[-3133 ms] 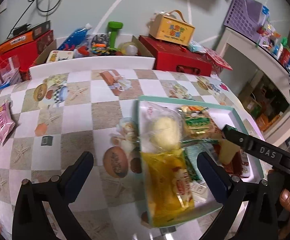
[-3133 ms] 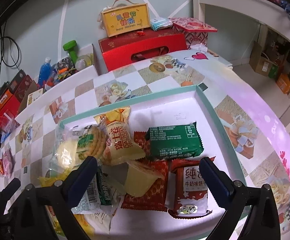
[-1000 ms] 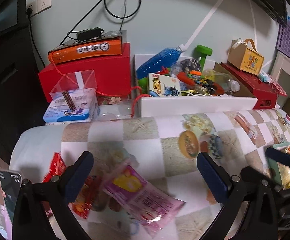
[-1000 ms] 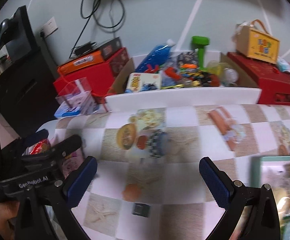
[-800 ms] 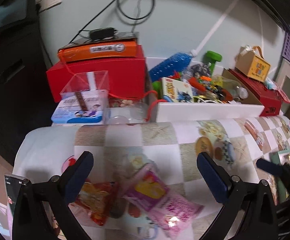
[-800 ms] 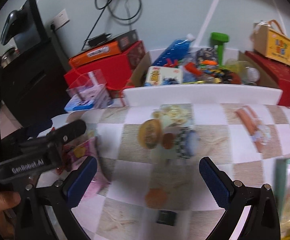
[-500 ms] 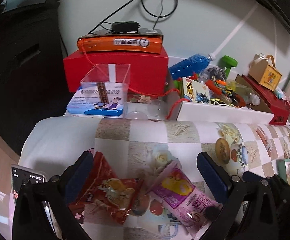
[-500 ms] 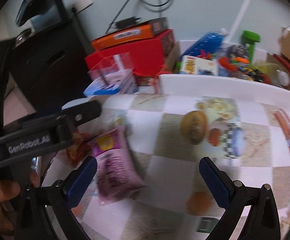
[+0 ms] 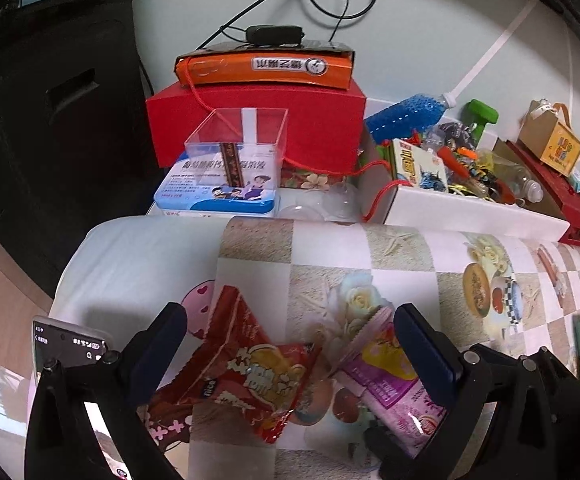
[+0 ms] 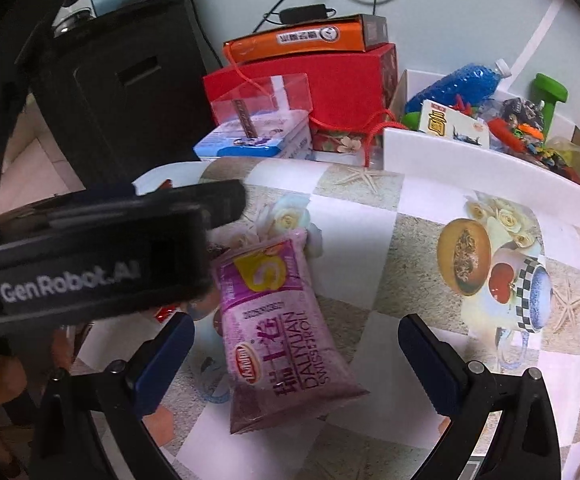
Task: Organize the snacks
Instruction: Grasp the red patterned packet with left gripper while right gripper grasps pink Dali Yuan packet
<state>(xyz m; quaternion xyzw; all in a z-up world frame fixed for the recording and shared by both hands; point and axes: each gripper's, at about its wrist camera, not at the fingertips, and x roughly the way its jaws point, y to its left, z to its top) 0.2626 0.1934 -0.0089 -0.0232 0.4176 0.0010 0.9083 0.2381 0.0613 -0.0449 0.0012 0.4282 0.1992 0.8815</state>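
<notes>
Far left, table edge: a phone (image 9: 70, 346) lies face up, screen lit, close beside the left gripper's left finger.

Left gripper (image 9: 290, 344): jaws spread wide, holding nothing, hovering over the red snack packet (image 9: 246, 372). The packet lies flat on the checked tablecloth (image 9: 401, 276), between the two fingers and nearer the left one. Crinkled foil-type wrapper with crimped ends; probably light, soft and a bit slick. A pinch across the narrow width at mid-body looks safer than the thin crimped end, which may slip or tear.

Just to its right, corners nearly touching: the purple Swiss roll packet (image 10: 286, 328). In the right wrist view it lies lengthwise between the fingers of the right gripper (image 10: 293, 346), whose jaws are likewise wide apart and empty. Puffy pillow bag, cake inside; judged light and squashable, so a gentle close across the middle, not the sealed ends.

The left gripper's black body crosses the right wrist view at left, above the packet's upper left corner.

Behind the table, beyond both packets: red gift box (image 9: 258, 120), then white bin of toys (image 9: 465, 208).
</notes>
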